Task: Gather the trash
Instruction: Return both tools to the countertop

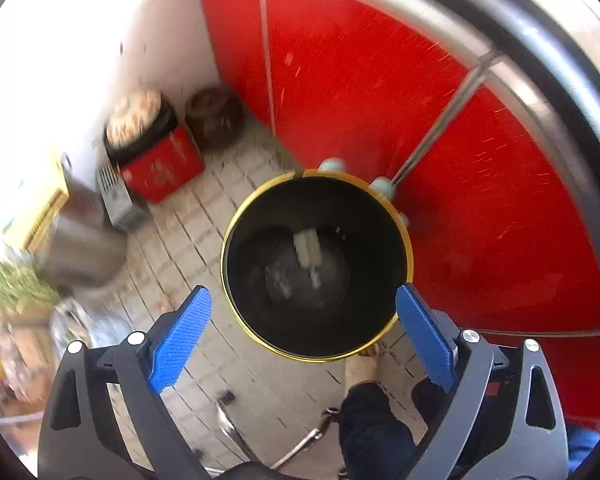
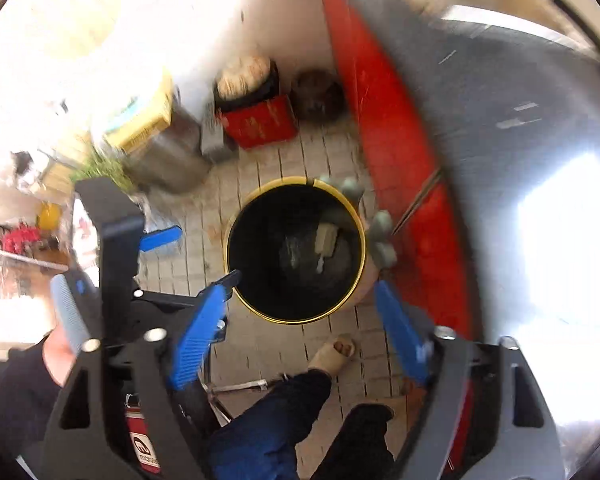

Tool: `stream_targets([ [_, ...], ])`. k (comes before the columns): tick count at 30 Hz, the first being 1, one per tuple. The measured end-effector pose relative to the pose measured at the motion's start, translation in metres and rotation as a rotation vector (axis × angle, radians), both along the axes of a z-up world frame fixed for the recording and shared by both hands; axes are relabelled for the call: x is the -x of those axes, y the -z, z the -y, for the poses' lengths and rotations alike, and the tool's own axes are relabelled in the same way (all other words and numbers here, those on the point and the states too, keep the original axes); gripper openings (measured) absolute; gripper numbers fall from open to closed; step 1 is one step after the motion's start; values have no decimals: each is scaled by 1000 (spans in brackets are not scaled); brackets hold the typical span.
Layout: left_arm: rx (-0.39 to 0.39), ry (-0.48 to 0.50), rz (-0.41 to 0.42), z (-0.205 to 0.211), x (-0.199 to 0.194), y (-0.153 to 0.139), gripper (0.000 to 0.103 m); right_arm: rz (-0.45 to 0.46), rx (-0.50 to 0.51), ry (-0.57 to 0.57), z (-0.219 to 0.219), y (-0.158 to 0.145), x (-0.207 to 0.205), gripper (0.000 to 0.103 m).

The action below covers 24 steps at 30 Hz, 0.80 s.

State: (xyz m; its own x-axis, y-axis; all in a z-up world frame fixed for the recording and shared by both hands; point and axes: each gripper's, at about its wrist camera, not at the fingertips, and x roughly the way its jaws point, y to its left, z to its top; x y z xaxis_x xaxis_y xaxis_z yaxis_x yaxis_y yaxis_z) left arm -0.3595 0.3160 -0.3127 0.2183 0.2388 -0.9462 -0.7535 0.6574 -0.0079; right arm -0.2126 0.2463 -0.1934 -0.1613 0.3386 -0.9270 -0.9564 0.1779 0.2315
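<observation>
Black, yellow-rimmed bin (image 1: 318, 268) stands on the tiled floor (image 1: 220, 208) under both wide, empty grippers, left gripper (image 1: 304, 320) and right gripper (image 2: 304, 300), so the pale scrap (image 1: 308, 250) lands inside.

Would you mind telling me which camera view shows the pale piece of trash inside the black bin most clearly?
The left wrist view: the pale piece of trash sits nearly centred and larger, low inside the black bin. The right wrist view also shows it in the bin, but smaller and blurrier.
</observation>
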Motion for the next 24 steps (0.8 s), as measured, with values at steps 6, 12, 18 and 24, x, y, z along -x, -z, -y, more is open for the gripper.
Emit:
stream_targets([
  [6,-79,176,84,59,-60,-97,96,164,-132,254,118,-86,-71,89],
  [12,-87,555,193,145,-184,-162,96,287,-135,723,275,-122,-149,89],
  [18,-58,858,236,239,-276,-192,96,338,-111,1040,399,-129,-169,89],
  [24,2,976,204,309,-330,-189,96,325,-75,1209,481,-115,-172,89],
])
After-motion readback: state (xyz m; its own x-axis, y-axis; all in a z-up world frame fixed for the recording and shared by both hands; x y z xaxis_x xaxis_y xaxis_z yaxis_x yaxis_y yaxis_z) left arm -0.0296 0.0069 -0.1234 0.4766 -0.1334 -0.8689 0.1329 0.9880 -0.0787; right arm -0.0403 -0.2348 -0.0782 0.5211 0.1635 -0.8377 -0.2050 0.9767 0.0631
